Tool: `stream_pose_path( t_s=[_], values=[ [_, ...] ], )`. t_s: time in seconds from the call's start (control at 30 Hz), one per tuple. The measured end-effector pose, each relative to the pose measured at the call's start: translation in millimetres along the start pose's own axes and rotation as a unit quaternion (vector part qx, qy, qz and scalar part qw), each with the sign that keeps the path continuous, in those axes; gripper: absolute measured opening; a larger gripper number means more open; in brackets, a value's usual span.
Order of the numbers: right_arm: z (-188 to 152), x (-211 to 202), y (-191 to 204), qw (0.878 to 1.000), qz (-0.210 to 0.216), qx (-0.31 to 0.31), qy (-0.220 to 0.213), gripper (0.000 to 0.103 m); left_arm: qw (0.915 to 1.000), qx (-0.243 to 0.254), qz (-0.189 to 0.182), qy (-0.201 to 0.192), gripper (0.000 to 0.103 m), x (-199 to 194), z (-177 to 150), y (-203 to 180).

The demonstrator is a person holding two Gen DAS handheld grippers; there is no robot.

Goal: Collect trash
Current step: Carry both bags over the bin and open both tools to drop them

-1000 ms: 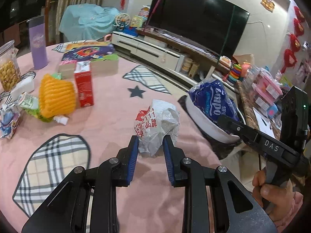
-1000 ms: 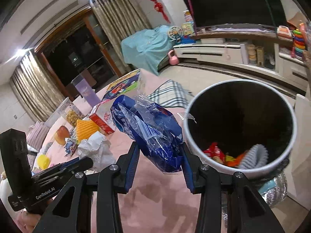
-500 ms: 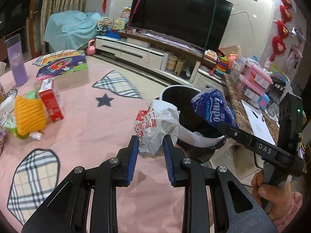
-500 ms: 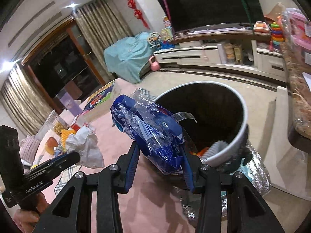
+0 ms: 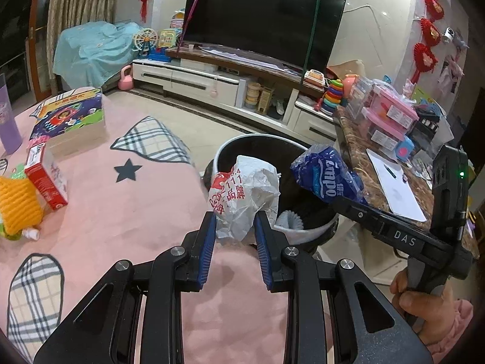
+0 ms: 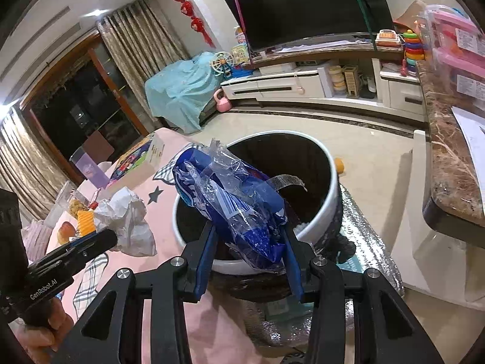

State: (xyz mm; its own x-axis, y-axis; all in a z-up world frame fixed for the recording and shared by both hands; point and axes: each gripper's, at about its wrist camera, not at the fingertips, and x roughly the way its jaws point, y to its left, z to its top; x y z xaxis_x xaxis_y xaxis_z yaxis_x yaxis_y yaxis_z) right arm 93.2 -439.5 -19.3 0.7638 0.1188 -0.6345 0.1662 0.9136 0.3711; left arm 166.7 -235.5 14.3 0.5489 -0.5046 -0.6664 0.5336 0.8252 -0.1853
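Note:
My left gripper is shut on a crumpled white paper bag with red print, held at the near rim of the white trash bin. My right gripper is shut on a crumpled blue plastic wrapper, held over the bin's open mouth. The wrapper also shows in the left wrist view, and the paper bag shows in the right wrist view. Some trash lies in the bin's bottom.
The pink tablecloth carries a red carton, a yellow ridged packet, a picture-book box and a purple bottle. A marble counter with pink boxes stands right of the bin. A TV stand is behind.
Both grippers have carried their loads away from the table's middle to the bin. The blue wrapper is now over the bin's mouth and the paper bag at its rim.

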Motion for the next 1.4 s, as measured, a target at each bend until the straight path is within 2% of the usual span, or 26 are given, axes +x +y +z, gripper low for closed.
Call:
stream_pose_path(
  t_s=[0.77,1.27,1.4],
  values=[
    [24,22,-16,0.999,-0.028,-0.009,0.021,0.044,0.9994,0.028,-0.002,0.019,0.025,44,28,-27],
    [31,33,-17,0.999,-0.032,-0.012,0.031,0.046,0.999,0.025,0.003,0.036,0.027,61,33,-27],
    [33,34,-19,0.999,-0.033,-0.005,0.029,0.055,0.999,0.018,-0.002,0.041,0.031,63,34,-25]
  ],
)
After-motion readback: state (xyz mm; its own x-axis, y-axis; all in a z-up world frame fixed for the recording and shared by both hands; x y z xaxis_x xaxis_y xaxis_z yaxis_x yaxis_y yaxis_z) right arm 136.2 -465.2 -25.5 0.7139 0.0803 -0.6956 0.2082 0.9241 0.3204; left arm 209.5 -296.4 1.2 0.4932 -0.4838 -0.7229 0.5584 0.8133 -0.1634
